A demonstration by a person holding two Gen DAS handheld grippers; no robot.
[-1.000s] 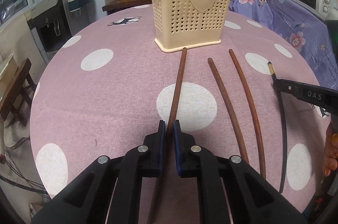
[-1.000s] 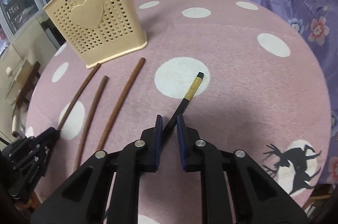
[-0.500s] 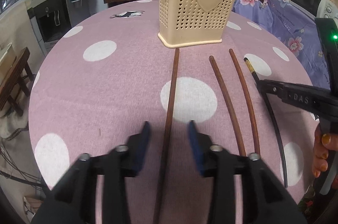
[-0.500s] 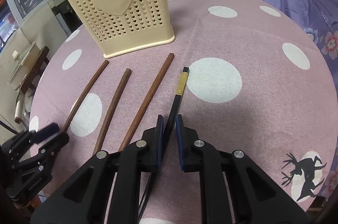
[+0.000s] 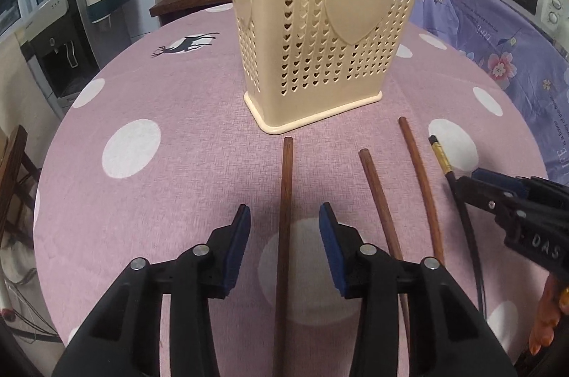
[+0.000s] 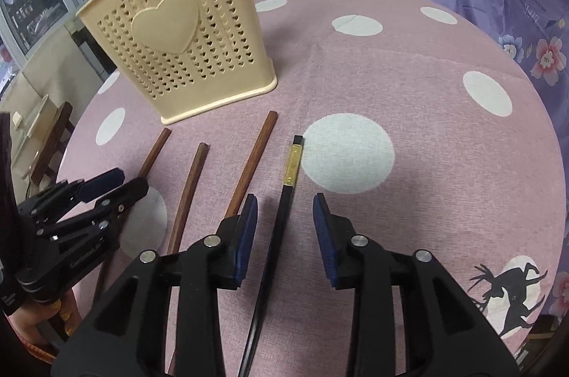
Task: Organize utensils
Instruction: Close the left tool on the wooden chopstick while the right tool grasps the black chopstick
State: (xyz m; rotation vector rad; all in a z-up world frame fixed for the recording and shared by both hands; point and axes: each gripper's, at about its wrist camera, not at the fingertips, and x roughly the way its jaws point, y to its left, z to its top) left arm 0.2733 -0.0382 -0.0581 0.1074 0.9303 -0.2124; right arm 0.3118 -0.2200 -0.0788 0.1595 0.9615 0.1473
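On the pink spotted tabletop (image 5: 185,114), four chopsticks lie side by side, their blunt ends pointing toward a cream perforated utensil holder (image 5: 320,32) that stands upright just beyond them. A few handles already poke out of the holder's top.

Each gripper is lined up over the outermost stick on its own side. The left gripper (image 5: 284,235) straddles the leftmost brown chopstick (image 5: 286,185); its blue pads (image 5: 238,249) stand clear of the wood on both sides and the jaws are closing in. The right gripper (image 6: 284,220) straddles the black chopstick with the gold band (image 6: 291,171), its jaws spreading wider, pads likewise not touching. Both sticks lie flat on the cloth, so nothing is held at this moment. The two middle brown chopsticks (image 5: 377,195) rest untouched between them.

To my eye this is the picking-up step: sticks aligned, none yet gripped. The next move calls for each gripper to pinch its stick squarely, lift it, tip it upright and carry it over the holder's rim to drop it in. The sticks are thin and round, so an off-centre pinch could roll one away, and the black one lies just beside its brown neighbour.
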